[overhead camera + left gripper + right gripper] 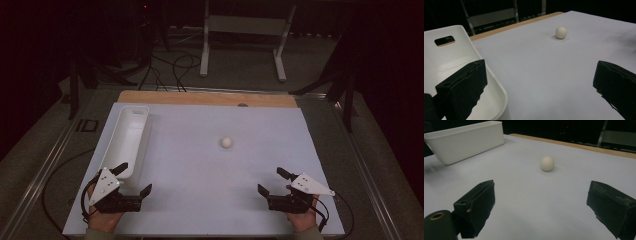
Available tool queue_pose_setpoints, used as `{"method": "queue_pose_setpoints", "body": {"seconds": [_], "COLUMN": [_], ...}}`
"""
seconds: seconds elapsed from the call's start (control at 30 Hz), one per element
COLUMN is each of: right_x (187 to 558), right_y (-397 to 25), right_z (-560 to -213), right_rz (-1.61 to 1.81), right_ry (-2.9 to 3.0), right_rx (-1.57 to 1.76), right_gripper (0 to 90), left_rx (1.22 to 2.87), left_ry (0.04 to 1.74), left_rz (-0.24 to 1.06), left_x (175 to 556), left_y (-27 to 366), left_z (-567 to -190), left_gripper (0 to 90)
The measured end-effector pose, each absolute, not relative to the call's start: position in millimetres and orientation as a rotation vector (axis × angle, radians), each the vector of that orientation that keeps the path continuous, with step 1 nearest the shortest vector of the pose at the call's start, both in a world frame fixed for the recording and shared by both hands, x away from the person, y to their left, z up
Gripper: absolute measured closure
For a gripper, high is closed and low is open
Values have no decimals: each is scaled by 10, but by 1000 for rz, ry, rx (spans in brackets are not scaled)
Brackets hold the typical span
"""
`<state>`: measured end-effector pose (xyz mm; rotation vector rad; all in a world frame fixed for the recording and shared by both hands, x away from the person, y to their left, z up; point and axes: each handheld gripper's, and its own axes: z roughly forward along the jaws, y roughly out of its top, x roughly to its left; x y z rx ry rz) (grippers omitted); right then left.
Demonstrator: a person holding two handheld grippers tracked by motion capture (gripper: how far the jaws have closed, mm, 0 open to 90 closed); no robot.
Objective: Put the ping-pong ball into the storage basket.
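A small white ball (226,142) lies alone on the white table (200,125), right of centre. It appears far ahead in the left gripper view (561,32) and closer in the right gripper view (547,163). My left gripper (135,178) rests at the near left, open, with nothing between its black jaws; one jaw hangs over the near end of the white bin (127,137). My right gripper (270,180) sits at the near right, also open and empty, pointing toward the ball. Both grippers are well short of the ball.
The long white bin (446,57) (464,141) runs along the table's left side and looks empty. A wooden strip (207,98) borders the far edge. Beyond it, cables (170,70) and a metal stand (242,35) are on the floor.
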<state>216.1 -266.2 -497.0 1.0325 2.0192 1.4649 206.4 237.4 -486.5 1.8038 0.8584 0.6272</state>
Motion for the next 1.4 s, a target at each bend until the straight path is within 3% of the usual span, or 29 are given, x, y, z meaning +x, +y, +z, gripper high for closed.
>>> {"method": "queue_pose_setpoints", "body": {"seconds": [0.63,1.4], "right_x": [2212,2386], "right_y": [-2639,-2453], "right_z": [-4887,-4525], "right_rz": [1447,1380], "right_ry": [2021,2096], "right_rx": [1063,1063], "right_gripper": [75,74], "left_rx": [1801,1783], "left_ry": [854,878], "left_rz": [647,688], "left_x": [2069,2026], "left_y": [2355,2378], "left_z": [-4844,-4828], "left_gripper": [0,0]}}
